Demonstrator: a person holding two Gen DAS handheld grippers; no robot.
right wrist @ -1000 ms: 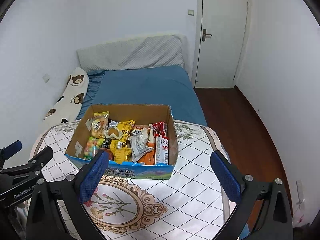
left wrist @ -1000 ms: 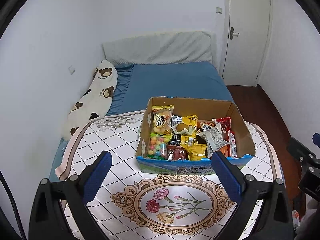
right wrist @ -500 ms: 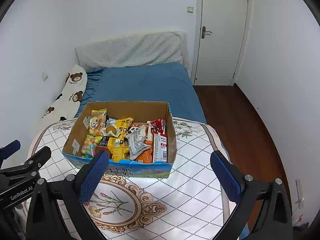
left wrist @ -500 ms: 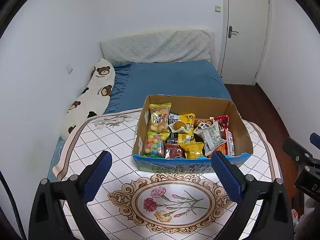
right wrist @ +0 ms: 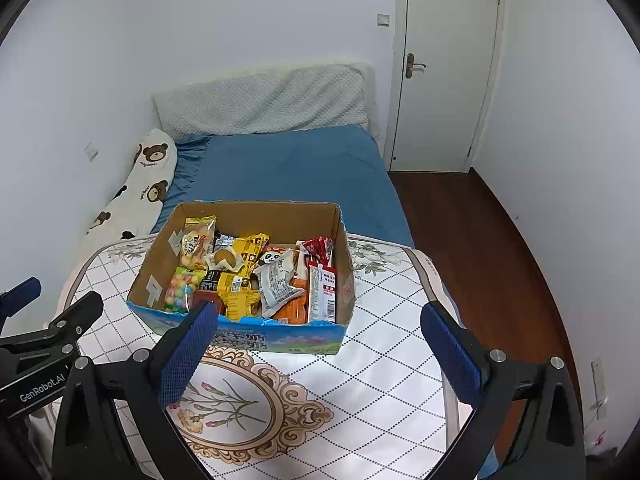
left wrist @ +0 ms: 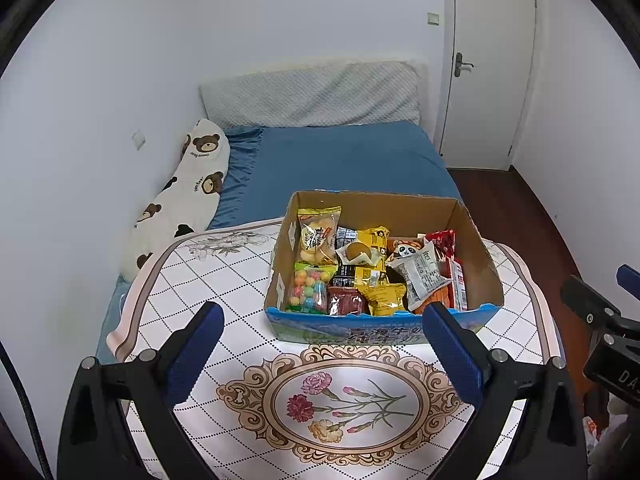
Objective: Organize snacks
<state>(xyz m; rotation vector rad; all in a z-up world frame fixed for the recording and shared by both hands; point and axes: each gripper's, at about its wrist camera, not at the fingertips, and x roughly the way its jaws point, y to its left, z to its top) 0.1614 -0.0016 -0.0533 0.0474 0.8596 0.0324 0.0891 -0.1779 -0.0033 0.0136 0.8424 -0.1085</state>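
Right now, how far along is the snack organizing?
Done: nothing shows as sorted. All the packets, such as the colorful candy bag and the panda packet, lie jumbled in the cardboard box on the table.
In hand: nothing; the left gripper and right gripper are open, short of the box.
Left: picking out and arranging every packet.

Left tool (left wrist: 320, 332) & right tool (right wrist: 320, 332): jaws wide apart, nothing held.

Bare tablecloth (left wrist: 224, 280) flanks box (left wrist: 384, 332), packets (left wrist: 372, 268) crowd inside
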